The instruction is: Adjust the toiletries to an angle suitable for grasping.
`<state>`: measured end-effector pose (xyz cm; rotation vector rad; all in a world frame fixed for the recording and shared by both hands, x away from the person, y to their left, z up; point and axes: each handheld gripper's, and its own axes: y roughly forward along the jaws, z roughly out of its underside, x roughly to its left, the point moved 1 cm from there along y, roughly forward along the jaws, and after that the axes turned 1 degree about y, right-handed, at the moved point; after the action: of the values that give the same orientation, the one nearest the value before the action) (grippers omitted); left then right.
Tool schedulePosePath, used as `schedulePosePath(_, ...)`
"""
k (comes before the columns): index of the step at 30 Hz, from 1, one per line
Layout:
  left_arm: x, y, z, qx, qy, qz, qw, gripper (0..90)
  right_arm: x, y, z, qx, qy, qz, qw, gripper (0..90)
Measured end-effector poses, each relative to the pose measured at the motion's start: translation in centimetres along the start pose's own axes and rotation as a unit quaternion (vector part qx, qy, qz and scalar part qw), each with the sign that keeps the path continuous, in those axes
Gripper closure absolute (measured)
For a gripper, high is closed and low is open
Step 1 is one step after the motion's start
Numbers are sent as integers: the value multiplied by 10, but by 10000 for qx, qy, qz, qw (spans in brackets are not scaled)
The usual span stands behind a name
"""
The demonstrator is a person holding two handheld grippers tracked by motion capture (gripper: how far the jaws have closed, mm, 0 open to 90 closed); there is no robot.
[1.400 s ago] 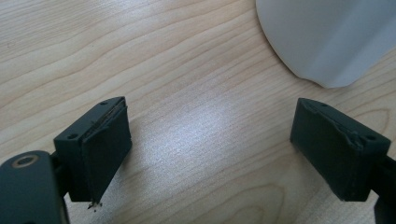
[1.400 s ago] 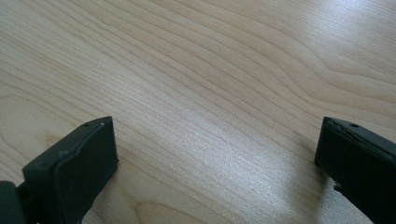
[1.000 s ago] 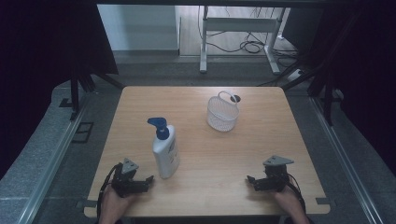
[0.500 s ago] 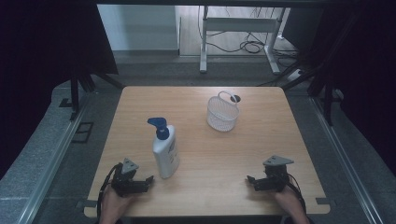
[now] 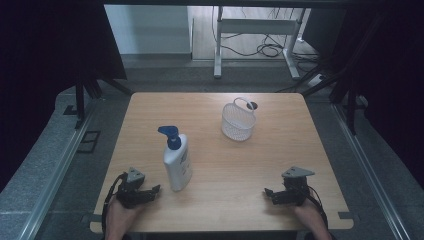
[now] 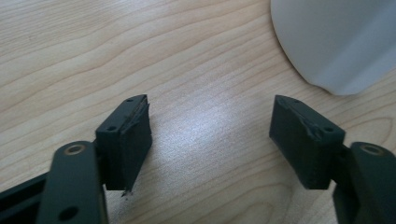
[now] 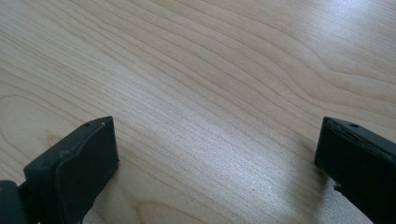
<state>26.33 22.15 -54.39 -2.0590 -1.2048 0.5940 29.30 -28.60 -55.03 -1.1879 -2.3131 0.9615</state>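
Resting low on the table point(image 5: 300, 130) at lower left and lower right, the left gripper point(image 5: 154, 190) and right gripper point(image 5: 268, 192) gape wide, empty.

Left gripper point(image 5: 154, 190) and right gripper point(image 5: 268, 192), fingers point(image 6: 126, 140) apart.

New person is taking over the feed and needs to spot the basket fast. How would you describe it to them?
Look at the wooden table from the high view and go to its far half, right of centre. The basket sits there alone, well apart from the pump bottle near the left gripper. It is a small white wire-mesh tub with a loop handle, see-through where the bottle is solid.
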Motion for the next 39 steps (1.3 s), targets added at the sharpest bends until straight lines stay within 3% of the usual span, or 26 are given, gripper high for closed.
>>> schedulePosePath(6,-1,-6,-4,-170,55,9,9998,302,0,0,0,1,-1,0,10000,0)
schedulePosePath(11,-2,-8,-6,-287,132,6,9995,359,0,0,0,0,-1,-6,10000,0)
schedulePosePath(21,-4,-7,-12,-385,224,118,9989,541,0,0,0,-1,-3,-3,10000,0)
schedulePosePath(30,-6,-5,-21,-530,138,120,9984,741,0,0,0,-1,-4,-3,10000,0)
schedulePosePath(39,-15,-2,-30,-649,225,265,9973,892,0,0,0,-1,-6,-4,10000,0)
